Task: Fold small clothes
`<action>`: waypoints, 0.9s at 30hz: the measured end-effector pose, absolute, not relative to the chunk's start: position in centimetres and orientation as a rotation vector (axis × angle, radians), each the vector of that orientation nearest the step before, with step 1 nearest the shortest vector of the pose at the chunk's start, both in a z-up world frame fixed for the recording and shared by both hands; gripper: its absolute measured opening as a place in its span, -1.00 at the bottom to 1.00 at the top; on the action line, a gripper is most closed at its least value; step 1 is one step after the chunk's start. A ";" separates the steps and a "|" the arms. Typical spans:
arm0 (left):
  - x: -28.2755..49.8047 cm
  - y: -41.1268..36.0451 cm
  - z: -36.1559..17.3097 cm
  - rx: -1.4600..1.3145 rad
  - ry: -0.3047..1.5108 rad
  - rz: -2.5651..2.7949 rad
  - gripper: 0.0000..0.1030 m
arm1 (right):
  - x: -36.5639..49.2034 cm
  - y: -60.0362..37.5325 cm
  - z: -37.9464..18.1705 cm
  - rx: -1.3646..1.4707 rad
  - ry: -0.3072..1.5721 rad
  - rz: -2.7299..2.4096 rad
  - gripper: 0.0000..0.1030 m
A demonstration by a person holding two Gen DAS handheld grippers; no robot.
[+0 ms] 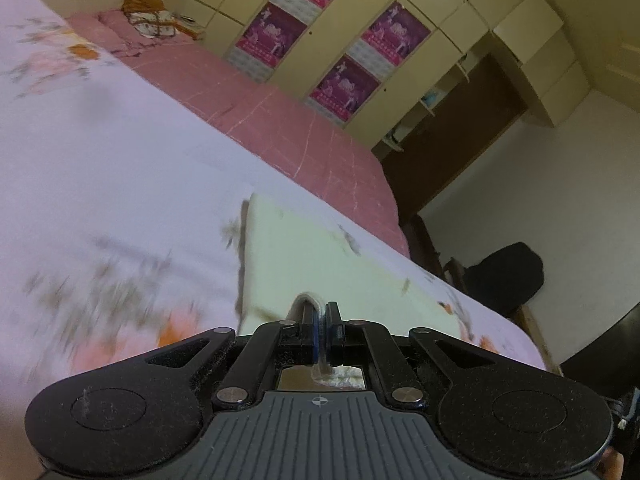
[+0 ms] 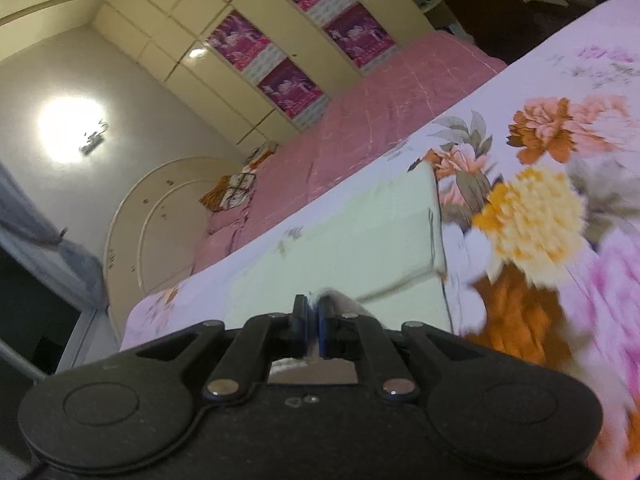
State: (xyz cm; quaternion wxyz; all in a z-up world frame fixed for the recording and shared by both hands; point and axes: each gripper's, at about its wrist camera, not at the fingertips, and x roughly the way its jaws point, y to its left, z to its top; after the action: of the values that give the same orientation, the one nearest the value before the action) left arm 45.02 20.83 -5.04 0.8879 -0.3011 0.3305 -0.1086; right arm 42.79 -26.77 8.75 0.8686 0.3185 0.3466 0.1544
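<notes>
A small pale yellow-green garment (image 1: 316,256) lies flat on the floral bedsheet (image 1: 120,184). My left gripper (image 1: 321,312) is shut on the garment's near edge, with cloth pinched between the jaws. In the right wrist view the same garment (image 2: 352,232) lies ahead, and my right gripper (image 2: 313,312) is shut on its near edge, a fold of cloth showing beside the right finger. Both grippers sit low over the bed at the garment's near side.
The floral sheet (image 2: 560,160) covers the near bed; a pink quilt (image 1: 280,120) lies beyond it with a patterned pillow (image 1: 152,20). A cream wardrobe (image 1: 400,40) with purple posters stands behind. A dark chair (image 1: 504,272) stands past the bed's end.
</notes>
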 end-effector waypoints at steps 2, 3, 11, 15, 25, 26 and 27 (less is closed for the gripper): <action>48.4 20.9 -5.8 -0.613 0.698 -0.228 -0.94 | 45.7 -26.8 7.5 0.679 0.732 0.305 -0.89; 49.9 20.9 -6.2 -0.609 0.702 -0.229 -0.94 | 47.0 -26.9 6.9 0.686 0.736 0.297 -0.89; 59.1 19.8 -9.3 -0.577 0.750 -0.244 -0.94 | 56.3 -28.1 1.4 0.823 0.775 0.244 -0.89; 61.1 19.3 -10.6 -0.571 0.751 -0.254 -0.94 | 58.8 -28.4 -0.6 0.892 0.785 0.239 -0.89; 60.3 18.8 -11.3 -0.577 0.632 -0.271 0.54 | 59.4 -28.5 -1.6 0.876 0.644 0.215 0.09; 59.6 18.9 -10.9 -0.560 0.582 -0.242 1.00 | 59.2 -28.6 -1.5 0.870 0.634 0.228 0.09; 59.0 19.0 -10.4 -0.543 0.531 -0.233 1.00 | 59.0 -28.6 -1.2 0.859 0.628 0.241 0.08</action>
State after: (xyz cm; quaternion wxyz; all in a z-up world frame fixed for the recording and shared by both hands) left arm 59.02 19.04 -10.44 0.9221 -0.2646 0.2585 -0.1135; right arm 59.00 -28.60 -1.25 0.8548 0.4084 0.2988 0.1147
